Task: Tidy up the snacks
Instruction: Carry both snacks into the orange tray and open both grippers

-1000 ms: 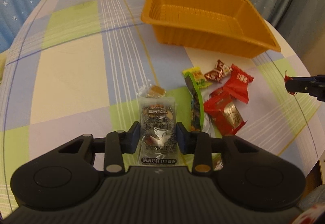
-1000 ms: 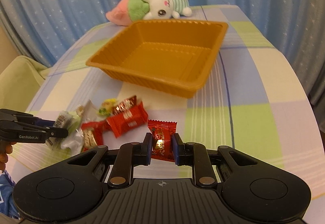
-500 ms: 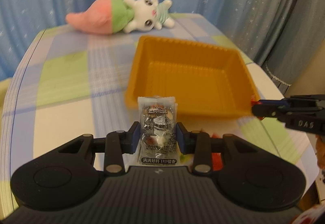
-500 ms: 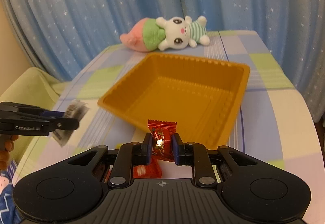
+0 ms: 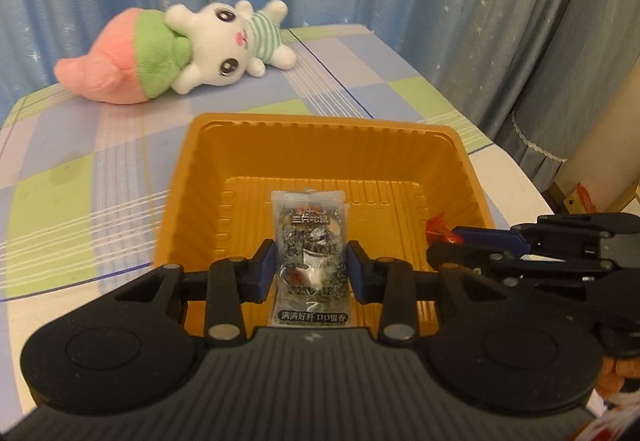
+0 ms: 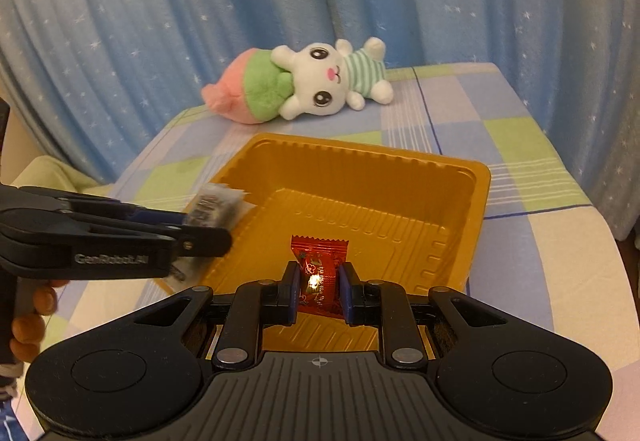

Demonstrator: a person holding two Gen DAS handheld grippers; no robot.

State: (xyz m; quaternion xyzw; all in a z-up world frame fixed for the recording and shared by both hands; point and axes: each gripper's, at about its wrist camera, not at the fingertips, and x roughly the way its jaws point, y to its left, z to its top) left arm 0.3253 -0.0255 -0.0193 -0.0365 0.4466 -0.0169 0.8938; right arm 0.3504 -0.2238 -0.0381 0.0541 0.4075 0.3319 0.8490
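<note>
An orange plastic tray sits on the checked tablecloth with nothing lying in it. My left gripper is shut on a clear packet with black print and holds it above the tray's near part. From the right wrist view that packet hangs over the tray's left rim. My right gripper is shut on a red wrapped candy, held over the tray's floor. In the left wrist view the right gripper reaches in from the right with the red candy at its tip.
A plush rabbit in a pink and green carrot lies at the table's far side. Blue star-print curtains hang behind the table. A hand grips the left tool's handle. The other snacks are out of view.
Both grippers have carried their snacks forward from the snack pile to above the tray. The tray now fills the middle of both views, and the pile has dropped out of sight.
</note>
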